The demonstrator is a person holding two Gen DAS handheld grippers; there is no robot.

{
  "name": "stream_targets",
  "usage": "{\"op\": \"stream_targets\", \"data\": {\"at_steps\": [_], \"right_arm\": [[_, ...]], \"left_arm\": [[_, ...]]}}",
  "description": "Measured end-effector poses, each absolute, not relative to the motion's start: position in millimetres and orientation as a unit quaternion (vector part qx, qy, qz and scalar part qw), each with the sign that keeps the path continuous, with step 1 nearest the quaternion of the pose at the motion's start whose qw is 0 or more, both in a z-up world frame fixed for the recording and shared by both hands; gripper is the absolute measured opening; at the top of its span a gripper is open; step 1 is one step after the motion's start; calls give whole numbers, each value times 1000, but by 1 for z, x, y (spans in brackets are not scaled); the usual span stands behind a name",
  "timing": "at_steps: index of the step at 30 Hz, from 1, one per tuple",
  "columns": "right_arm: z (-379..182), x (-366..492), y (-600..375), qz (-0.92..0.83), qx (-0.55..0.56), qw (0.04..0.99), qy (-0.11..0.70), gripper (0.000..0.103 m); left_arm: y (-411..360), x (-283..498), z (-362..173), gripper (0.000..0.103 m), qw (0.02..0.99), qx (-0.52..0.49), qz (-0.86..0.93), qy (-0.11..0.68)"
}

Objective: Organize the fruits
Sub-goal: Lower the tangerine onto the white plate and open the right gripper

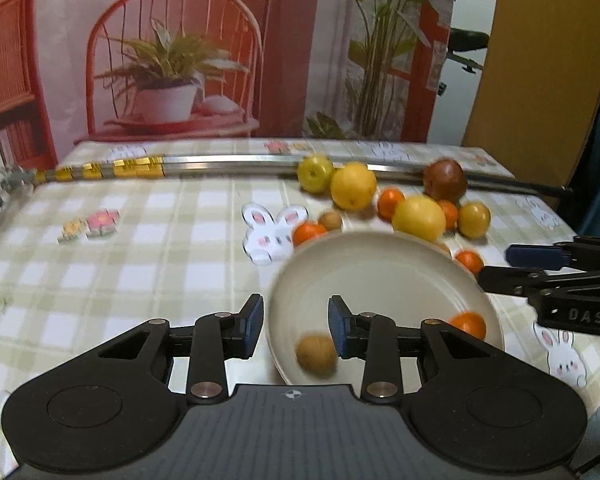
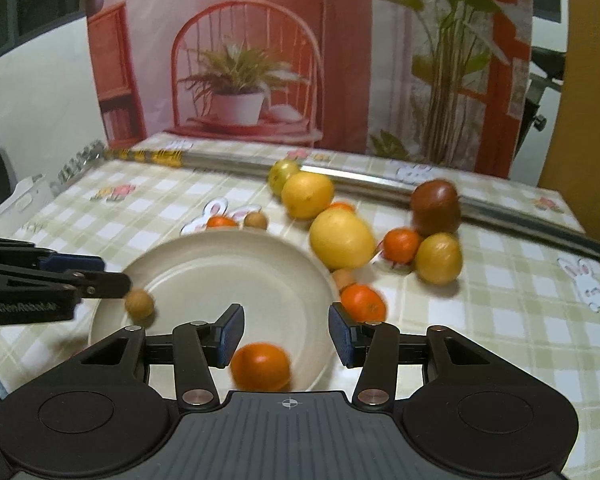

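Note:
A cream plate (image 1: pixel 380 276) (image 2: pixel 220 268) lies on the checked cloth under both grippers. My left gripper (image 1: pixel 296 326) hangs open over its left rim; a small brown fruit (image 1: pixel 316 354) lies blurred in the plate just below the pads, touched by neither. My right gripper (image 2: pixel 287 332) is open above a tangerine (image 2: pixel 260 366) that rests in the plate, free of the pads. That tangerine (image 1: pixel 468 324) and the brown fruit (image 2: pixel 140 303) show in the other views too. Loose fruit sits behind the plate: yellow citrus (image 1: pixel 353 186) (image 2: pixel 342 239), a dark red apple (image 1: pixel 445 181) (image 2: pixel 436 206), and tangerines (image 2: pixel 363 301).
A metal rail (image 1: pixel 228 160) (image 2: pixel 360 180) with gold clips runs across the back of the table, before a printed backdrop. A green-yellow apple (image 1: pixel 315 172) rests against it. Another small brown fruit (image 1: pixel 331 220) and a tangerine (image 1: pixel 309 233) lie at the plate's far rim.

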State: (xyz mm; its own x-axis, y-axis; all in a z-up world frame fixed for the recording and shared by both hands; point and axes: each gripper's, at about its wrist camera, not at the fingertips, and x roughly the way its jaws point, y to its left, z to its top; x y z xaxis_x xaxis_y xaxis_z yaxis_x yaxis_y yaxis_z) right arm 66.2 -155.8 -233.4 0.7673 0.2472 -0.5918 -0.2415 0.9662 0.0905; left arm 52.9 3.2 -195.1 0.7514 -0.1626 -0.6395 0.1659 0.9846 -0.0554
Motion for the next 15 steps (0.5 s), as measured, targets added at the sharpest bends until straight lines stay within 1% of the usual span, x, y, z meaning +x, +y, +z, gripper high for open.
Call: {"op": "stream_targets", "data": {"at_steps": [5, 8, 11, 15], "right_arm": [[-212, 76, -179, 106, 7, 952, 286, 44], [-201, 85, -195, 90, 6, 959, 270, 44], [-191, 94, -209, 75, 6, 965, 252, 45], [-187, 108, -224, 70, 15, 968, 241, 47]], "left_arm": [[11, 68, -163, 38, 941, 7, -89, 326], [13, 84, -145, 38, 936, 8, -92, 340], [17, 102, -134, 38, 931, -18, -99, 350], [18, 131, -136, 38, 915, -55, -105, 386]]}}
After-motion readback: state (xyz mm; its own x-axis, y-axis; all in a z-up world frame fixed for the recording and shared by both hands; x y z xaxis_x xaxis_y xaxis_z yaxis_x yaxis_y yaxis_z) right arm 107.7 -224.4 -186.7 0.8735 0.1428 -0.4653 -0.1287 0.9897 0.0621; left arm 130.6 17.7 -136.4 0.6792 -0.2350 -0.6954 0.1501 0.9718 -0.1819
